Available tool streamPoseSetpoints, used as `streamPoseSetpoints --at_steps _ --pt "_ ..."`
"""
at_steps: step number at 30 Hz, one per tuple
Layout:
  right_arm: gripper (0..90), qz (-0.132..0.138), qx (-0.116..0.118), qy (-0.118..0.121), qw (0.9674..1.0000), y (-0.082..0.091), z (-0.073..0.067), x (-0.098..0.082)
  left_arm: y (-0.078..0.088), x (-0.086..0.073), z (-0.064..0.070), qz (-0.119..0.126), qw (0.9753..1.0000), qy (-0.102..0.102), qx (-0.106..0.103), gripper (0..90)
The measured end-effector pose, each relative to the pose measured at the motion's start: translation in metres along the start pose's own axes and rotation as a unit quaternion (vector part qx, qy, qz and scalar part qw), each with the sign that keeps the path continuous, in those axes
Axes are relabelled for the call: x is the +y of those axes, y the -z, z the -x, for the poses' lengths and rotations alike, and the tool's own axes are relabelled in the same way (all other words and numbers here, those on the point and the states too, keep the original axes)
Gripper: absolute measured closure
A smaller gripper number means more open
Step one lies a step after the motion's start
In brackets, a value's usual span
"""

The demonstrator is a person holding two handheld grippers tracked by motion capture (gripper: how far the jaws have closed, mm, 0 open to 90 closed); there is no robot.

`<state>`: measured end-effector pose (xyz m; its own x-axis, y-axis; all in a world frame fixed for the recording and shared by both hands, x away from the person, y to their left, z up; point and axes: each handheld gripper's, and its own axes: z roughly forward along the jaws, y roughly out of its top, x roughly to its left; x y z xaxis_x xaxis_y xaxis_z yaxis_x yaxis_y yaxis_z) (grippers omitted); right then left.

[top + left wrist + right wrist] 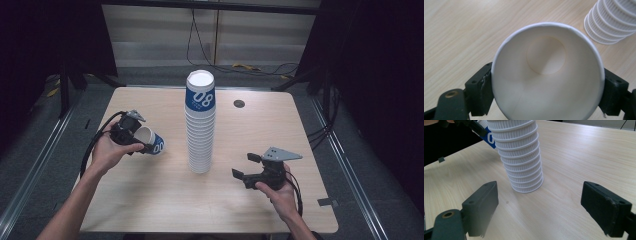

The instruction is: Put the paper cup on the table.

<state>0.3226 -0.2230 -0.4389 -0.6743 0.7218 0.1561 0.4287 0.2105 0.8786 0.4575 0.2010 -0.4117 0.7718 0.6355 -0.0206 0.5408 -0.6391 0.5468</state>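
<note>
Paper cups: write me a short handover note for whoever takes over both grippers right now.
Left gripper: shut on a single cup, lying sideways, mouth toward the gripper's camera, left of the stack.
Right gripper: open, nothing between its jaws, near the base of the stack, on its right.
Stack of cups: upright mid-table, upside down.
Done: one cup is apart from the stack and held.
Left: probably placing this cup; where cannot be told.

A recording lab or studio: a lone wooden bench stands on grey carpet ringed by black curtains, with floor rails at left and right and loose cables trailing at the far wall.
</note>
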Motion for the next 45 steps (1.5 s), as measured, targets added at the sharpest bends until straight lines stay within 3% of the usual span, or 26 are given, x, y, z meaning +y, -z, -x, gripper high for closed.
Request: streamPoseSetpoints --at_steps 12,14,17,25,34,37,41,45 --pt "14.6 -0.01 0.007 -0.002 0.9999 -0.004 0.0 -0.001 -0.017 0.003 0.001 -0.048 0.9986 -0.02 0.006 16.8" --pt "14.5 -0.012 0.008 -0.002 0.9999 -0.005 0.0 -0.001 -0.019 0.005 0.003 -0.054 0.9982 -0.021 0.017 16.5" --pt "14.4 -0.009 0.016 -0.01 0.9998 -0.004 0.0 -0.001 -0.022 0.008 0.006 -0.053 0.9984 -0.02 0.004 16.1" --pt "14.4 -0.003 0.016 -0.021 0.9997 -0.001 0.004 -0.002 -0.026 0.017 0.013 -0.068 0.9968 -0.035 0.025 15.4" --pt "14.4 -0.002 0.023 -0.023 0.9995 -0.001 0.003 -0.002 -0.031 0.017 0.011 -0.056 0.9977 -0.028 0.028 14.1" --pt "14.4 -0.003 0.023 -0.026 0.9994 -0.002 0.003 -0.002 -0.036 0.017 0.006 -0.031 0.9993 -0.006 0.021 13.7" --pt "14.3 -0.001 0.024 -0.026 0.9994 -0.002 0.004 -0.003 -0.045 0.015 0.005 -0.03 0.9995 0.004 0.01 13.6" --pt "14.3 -0.001 0.023 -0.03 0.9993 -0.002 0.005 -0.003 -0.047 0.015 0.003 -0.022 0.9994 0.027 0.005 13.8"
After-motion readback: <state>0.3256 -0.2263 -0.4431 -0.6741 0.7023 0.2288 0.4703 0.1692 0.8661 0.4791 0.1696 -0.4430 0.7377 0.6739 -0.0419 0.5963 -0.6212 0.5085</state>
